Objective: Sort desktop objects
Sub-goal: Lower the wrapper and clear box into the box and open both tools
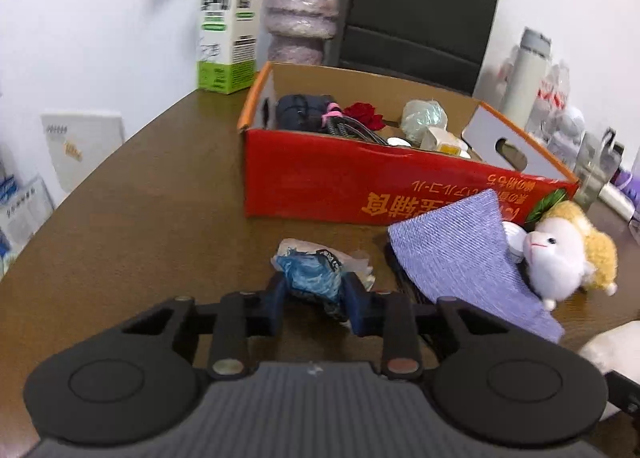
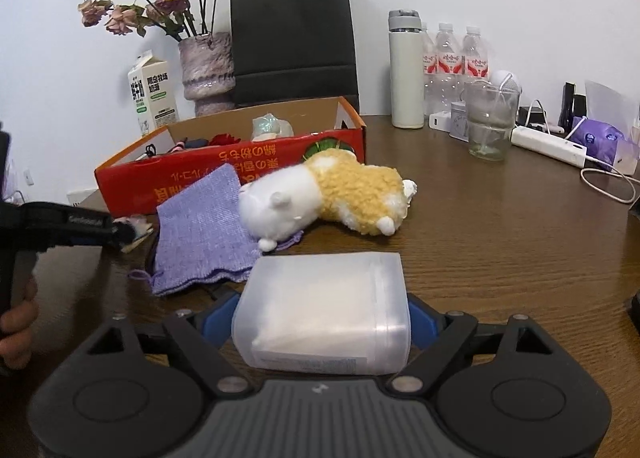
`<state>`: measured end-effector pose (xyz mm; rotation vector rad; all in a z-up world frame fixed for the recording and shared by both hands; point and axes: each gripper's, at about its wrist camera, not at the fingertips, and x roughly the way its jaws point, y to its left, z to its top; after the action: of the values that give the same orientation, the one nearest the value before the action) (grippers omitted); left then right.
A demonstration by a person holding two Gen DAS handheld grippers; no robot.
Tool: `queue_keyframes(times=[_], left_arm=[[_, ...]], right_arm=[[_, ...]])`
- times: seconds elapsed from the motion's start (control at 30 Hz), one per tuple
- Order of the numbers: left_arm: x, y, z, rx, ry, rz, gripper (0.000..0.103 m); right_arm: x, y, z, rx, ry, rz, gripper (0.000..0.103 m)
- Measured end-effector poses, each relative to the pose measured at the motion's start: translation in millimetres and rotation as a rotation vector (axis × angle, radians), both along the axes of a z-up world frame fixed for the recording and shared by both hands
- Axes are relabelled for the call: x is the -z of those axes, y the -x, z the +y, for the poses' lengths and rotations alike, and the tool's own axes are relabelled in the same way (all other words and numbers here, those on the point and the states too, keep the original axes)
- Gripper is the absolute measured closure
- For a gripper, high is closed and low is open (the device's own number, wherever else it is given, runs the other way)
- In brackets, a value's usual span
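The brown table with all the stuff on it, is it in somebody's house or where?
Probably a home or office desk. The wooden table holds a power strip with cables, water bottles, and a vase of dried flowers.

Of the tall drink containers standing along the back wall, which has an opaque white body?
The white flask with the grey lid, left of the three clear water bottles, whose bodies are see-through.

1. The right tool (image 2: 322, 322) grips a translucent plastic box (image 2: 324, 314) over the desk (image 2: 500, 226).
2. Beyond it, a plush toy (image 2: 320, 198) lies on a purple cloth (image 2: 200, 234) beside the red cardboard box (image 2: 260, 162).
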<state>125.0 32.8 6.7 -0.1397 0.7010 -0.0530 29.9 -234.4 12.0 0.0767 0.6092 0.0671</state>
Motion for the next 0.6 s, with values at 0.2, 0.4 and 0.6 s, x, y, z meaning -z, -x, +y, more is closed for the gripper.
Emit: queue_keyframes(times=[0.2, 0.4, 0.6], left_arm=[[-8.5, 54.9, 6.7, -0.036, 0.045, -0.021, 0.083], [-38.3, 80.7, 6.5, -0.007, 0.019, -0.084, 0.083], [-78.1, 24.9, 5.7, 0.127, 0.147, -0.104, 0.083]], right_arm=[[0.8, -6.3, 8.4, 0.004, 0.062, 0.013, 0.018], [-2.2, -1.9, 4.3, -0.001, 0.047, 0.013, 0.022], [-56.8, -15.6, -8.0, -0.068, -0.047, -0.1, 0.022]])
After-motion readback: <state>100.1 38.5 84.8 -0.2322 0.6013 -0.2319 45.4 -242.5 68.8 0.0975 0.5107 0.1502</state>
